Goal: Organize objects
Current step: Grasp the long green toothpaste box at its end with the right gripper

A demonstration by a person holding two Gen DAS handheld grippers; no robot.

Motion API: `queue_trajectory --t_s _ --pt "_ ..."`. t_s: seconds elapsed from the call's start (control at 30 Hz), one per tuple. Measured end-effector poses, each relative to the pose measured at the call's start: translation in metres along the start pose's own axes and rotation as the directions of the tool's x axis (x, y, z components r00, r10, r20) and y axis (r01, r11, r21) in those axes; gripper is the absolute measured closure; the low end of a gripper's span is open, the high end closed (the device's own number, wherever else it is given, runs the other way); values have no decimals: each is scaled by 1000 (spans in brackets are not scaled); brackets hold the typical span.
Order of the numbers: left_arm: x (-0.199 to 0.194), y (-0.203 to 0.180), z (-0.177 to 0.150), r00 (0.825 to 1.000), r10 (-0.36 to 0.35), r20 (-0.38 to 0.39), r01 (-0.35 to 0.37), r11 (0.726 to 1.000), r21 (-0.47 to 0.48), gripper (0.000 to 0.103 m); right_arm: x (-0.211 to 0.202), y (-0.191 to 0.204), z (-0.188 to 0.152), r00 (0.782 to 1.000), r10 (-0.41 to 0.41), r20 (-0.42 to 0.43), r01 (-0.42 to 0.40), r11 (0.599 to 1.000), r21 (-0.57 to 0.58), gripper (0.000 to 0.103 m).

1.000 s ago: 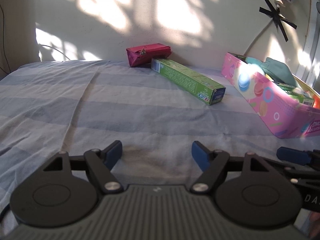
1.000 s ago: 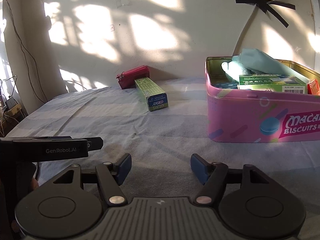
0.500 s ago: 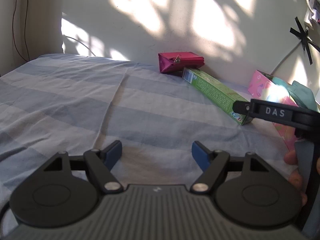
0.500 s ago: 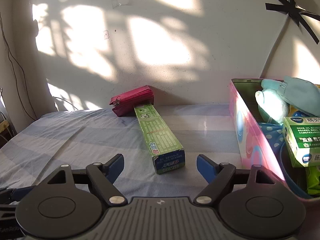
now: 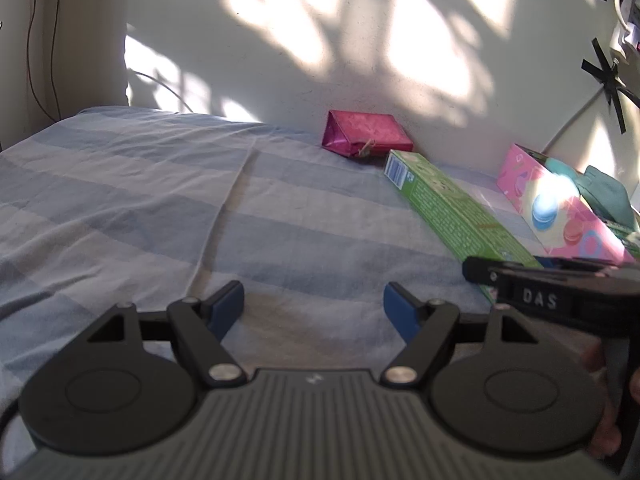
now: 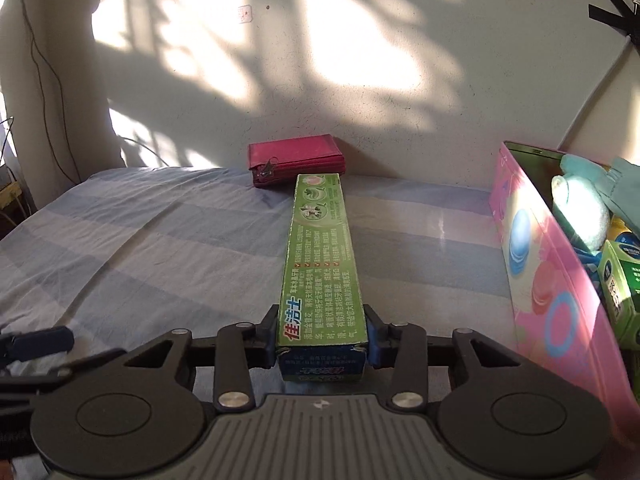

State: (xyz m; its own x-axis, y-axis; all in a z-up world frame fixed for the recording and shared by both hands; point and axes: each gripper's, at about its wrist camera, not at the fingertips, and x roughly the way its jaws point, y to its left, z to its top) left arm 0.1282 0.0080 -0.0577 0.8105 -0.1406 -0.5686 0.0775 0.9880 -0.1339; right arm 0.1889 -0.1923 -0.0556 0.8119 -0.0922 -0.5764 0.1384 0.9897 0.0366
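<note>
Two claws were at work over a bed with a blue striped sheet (image 5: 168,200). In the left wrist view, the left claw (image 5: 314,306) hung low over the sheet with its blue pads wide apart and nothing between them. Beyond it to the right lay the long green cardboard toothpaste box (image 5: 448,208), its far end just beside a magenta zipped wallet (image 5: 366,134) at the wall. The right claw (image 5: 560,276) crossed in front of the box's near end. A pink biscuit tin (image 5: 560,216) stood to the right of the box.

In the right wrist view, the right claw (image 6: 322,330) was level and pointed straight along the toothpaste box (image 6: 320,264), its pads pressed against both long sides of the near end. The box seemed to rest on the sheet, not yet lifted. The tin (image 6: 536,264), already holding several items, stood near the box on its right. The step in hand looked like picking up the box; the next move would likely call for lifting it clear of the wallet (image 6: 296,160) and swinging it right over the tin's rim.
</note>
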Motion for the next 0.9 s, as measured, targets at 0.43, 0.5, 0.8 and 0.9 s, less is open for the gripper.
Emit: queue_trajectory --t_s 0.43,0.5,0.8,0.9 --pt "-13 -10 -2 978 -202 45 201 979 29 19 -184 -64 -122 1000 -25 7 25 999 21 46" --pt "-13 -22 -3 964 -266 11 266 963 36 20 -196 -71 -129 999 -33 35 30 996 89 46" --pt "-27 -70 -12 938 -332 -100 343 929 139 30 -180 -38 -127 995 -89 49 88 996 6 43" --pt "-25 -63 -14 918 -375 -127 388 917 96 30 -175 -40 -128 994 -99 49 98 995 29 41"
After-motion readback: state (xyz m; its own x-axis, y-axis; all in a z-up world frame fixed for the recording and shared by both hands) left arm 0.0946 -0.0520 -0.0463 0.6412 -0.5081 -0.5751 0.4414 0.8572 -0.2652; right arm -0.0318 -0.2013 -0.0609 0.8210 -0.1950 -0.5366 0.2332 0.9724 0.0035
